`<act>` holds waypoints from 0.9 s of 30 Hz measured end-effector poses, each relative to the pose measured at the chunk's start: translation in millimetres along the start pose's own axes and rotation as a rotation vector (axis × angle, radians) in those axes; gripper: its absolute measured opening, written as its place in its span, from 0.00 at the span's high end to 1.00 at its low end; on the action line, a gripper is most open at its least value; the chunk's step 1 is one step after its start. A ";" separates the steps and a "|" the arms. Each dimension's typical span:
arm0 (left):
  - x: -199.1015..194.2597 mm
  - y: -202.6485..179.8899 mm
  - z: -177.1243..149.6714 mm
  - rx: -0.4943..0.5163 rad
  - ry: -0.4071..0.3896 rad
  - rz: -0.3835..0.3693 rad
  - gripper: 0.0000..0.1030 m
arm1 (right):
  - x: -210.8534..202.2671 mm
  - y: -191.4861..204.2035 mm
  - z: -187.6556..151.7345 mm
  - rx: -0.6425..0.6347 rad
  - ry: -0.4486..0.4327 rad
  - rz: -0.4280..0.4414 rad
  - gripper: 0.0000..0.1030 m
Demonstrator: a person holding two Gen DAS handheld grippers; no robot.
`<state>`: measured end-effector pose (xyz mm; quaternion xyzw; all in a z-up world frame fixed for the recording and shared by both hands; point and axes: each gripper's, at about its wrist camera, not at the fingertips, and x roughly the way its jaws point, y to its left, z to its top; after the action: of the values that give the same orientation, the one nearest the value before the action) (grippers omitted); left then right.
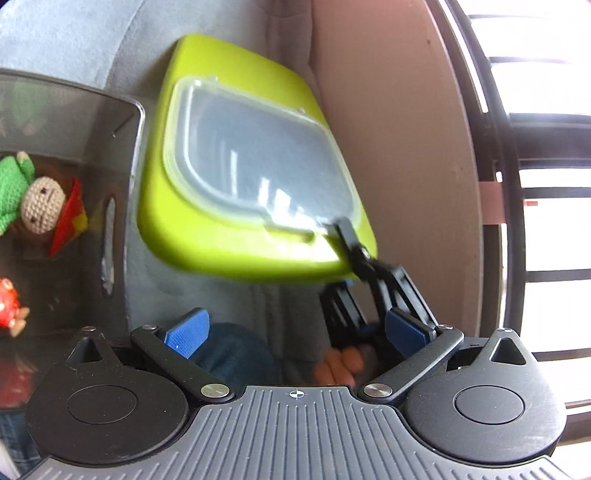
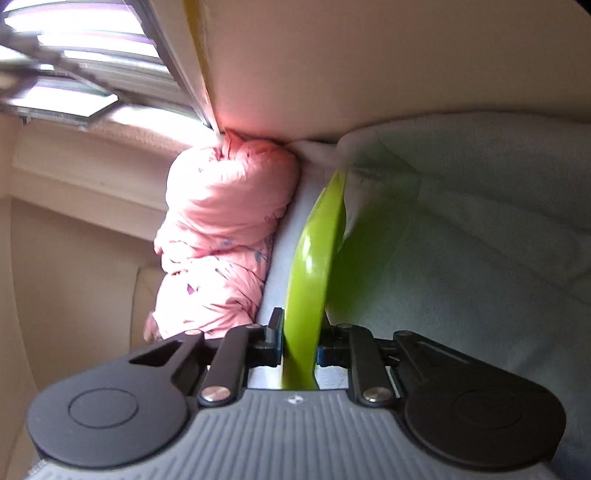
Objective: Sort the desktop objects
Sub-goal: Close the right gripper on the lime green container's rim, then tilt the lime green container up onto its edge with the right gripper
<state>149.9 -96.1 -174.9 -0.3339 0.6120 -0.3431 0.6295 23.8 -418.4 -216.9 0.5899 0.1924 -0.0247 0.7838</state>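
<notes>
Blue-padded fingers [image 1: 187, 331] of the left gripper [image 1: 295, 334] stand wide apart nearest the lens, nothing between them. Just beyond and above hangs the green lidded box [image 1: 255, 236], its clear lid [image 1: 258, 162] facing this camera, long axis running up and away over the grey cloth [image 1: 74, 29]. Right gripper [image 2: 300, 341] is clamped on the box's rim at its near right corner; in the right wrist view the green edge passes between the closed pads. Dark bin [image 1: 122, 177] with a crocheted doll [image 1: 33, 199] sits to the left of the box. Judgement: the right hand carries the load; the empty left one lies below the box's near edge and is closer to the bin.
</notes>
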 end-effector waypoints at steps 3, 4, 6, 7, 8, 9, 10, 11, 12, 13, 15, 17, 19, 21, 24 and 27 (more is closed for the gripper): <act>8.3 -3.3 -8.3 0.001 -0.003 -0.024 0.00 | -29.0 8.5 1.1 0.009 -0.031 -0.017 0.83; 11.3 -4.3 -11.0 0.002 0.002 -0.033 0.00 | -37.3 10.8 0.7 0.012 -0.034 -0.027 0.83; 12.4 -6.9 -16.7 0.019 0.011 -0.036 0.00 | -52.6 14.6 -1.3 0.019 -0.034 -0.052 0.83; 12.3 -8.3 -19.7 0.029 0.015 -0.035 0.00 | -59.7 14.8 -2.5 0.024 -0.033 -0.060 0.83; 10.8 -10.0 -22.7 0.039 0.021 -0.035 0.00 | -64.2 13.4 -3.1 0.034 -0.031 -0.062 0.83; 9.6 -10.4 -24.7 0.047 0.028 -0.035 0.00 | -65.9 11.9 -2.8 0.046 -0.026 -0.063 0.83; 9.4 -9.3 -26.1 0.052 0.034 -0.037 0.00 | -66.9 10.3 -2.3 0.058 -0.021 -0.065 0.83; 8.7 -8.5 -26.9 0.054 0.038 -0.041 0.00 | -67.8 8.8 -1.8 0.070 -0.016 -0.067 0.83; 6.0 -8.2 -28.2 0.054 0.042 -0.044 0.00 | -67.8 7.8 -1.2 0.077 -0.014 -0.067 0.83; 3.8 -7.3 -30.6 0.049 0.045 -0.043 0.00 | -66.8 7.4 -1.0 0.073 -0.015 -0.068 0.83; 1.8 -5.5 -33.8 0.027 0.046 -0.049 0.00 | -64.1 8.2 -2.1 0.050 -0.027 -0.077 0.83; -0.6 -2.0 -36.6 0.004 0.043 -0.073 0.00 | -60.3 12.9 -6.4 -0.002 -0.054 -0.103 0.80; -2.7 0.7 -37.3 -0.012 0.037 -0.084 0.00 | -56.1 18.7 -13.0 -0.067 -0.084 -0.128 0.76; -4.1 3.7 -36.4 -0.021 0.030 -0.079 0.00 | -52.5 21.7 -19.8 -0.104 -0.094 -0.131 0.61; -6.8 8.9 -36.3 -0.038 0.023 -0.084 0.00 | -47.2 20.9 -28.0 -0.104 -0.084 -0.130 0.53; -6.0 10.3 -36.8 -0.046 0.019 -0.090 0.00 | -40.3 16.2 -34.0 -0.086 -0.078 -0.136 0.44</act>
<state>113.2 -85.5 -181.3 -0.3720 0.6100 -0.3600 0.5999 -18.4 -389.3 -196.6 0.5398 0.2023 -0.0925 0.8119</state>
